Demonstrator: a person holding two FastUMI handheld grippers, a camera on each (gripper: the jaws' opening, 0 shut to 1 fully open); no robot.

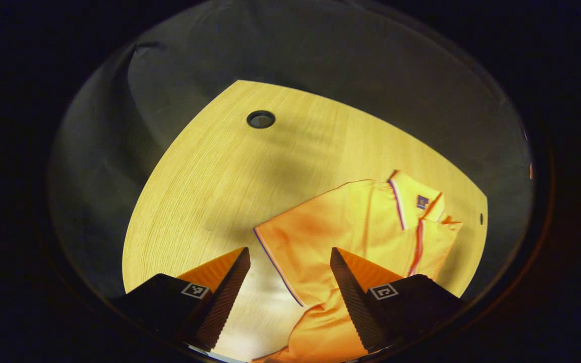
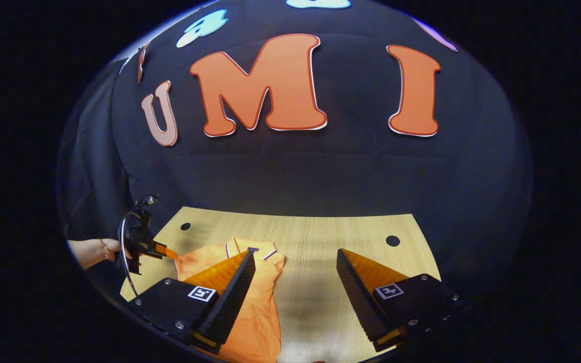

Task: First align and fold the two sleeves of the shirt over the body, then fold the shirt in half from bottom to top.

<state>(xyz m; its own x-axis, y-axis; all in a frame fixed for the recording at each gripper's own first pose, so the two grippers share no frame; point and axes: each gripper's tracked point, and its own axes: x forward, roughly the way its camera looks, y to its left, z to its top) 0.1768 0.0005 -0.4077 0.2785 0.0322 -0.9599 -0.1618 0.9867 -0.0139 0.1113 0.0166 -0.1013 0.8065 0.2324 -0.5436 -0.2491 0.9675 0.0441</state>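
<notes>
An orange polo shirt [image 1: 351,217] lies on the wooden table [image 1: 220,171], collar [image 1: 411,199] toward the far right in the left gripper view. Its near sleeve [image 1: 305,242], with a striped cuff edge, spreads out flat just ahead of my left gripper [image 1: 290,252], which hovers open above it. On the far side a striped cuff [image 1: 416,247] lies folded over the body. In the right gripper view the shirt [image 2: 263,307] sits at the lower left, partly under the left finger of my right gripper [image 2: 295,252], which is open over bare wood. The left gripper [image 2: 167,251] hangs by the shirt's far shoulder.
A hand [image 2: 91,252] holds the left gripper at the table's left edge. The table [image 2: 321,232] has round holes [image 2: 393,240] [image 1: 260,119] near its corners. Black cloth wall [image 2: 321,171] stands behind the table's far edge.
</notes>
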